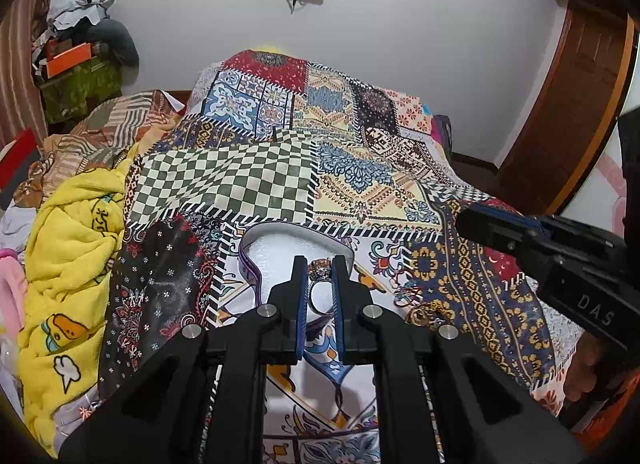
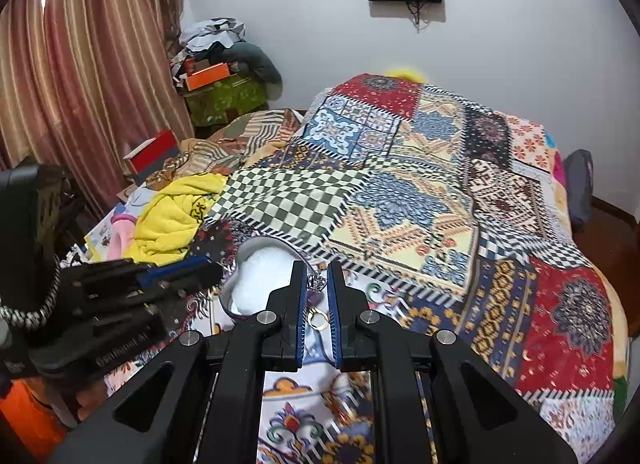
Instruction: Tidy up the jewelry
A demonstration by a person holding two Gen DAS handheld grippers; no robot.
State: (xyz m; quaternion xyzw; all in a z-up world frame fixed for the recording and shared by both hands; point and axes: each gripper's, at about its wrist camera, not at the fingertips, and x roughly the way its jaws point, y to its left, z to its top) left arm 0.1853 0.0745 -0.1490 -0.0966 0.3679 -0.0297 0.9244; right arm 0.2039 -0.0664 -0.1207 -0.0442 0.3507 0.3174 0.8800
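Left gripper (image 1: 320,264): matt black plastic body, blue ribbed pads on the fingers (image 1: 303,296), bright metal pins; right gripper (image 2: 318,268) of the same make; ring (image 1: 320,284) of polished metal with a studded, glinting top; gold ring (image 2: 319,318) glossy; heart-shaped box (image 1: 256,278) with a shiny purple wall and white foam-like lining; bedspread (image 1: 360,168) smooth printed cloth; yellow blanket (image 1: 76,224) fluffy; door (image 1: 568,104) varnished wood; curtain (image 2: 80,64) sheeny striped cloth.

Your left gripper (image 1: 320,264) pinches a jewelled ring (image 1: 320,269) upright over the white-padded heart box (image 1: 256,278) ahead; gold rings (image 2: 319,319) lie between your right gripper's (image 2: 319,268) fingers.
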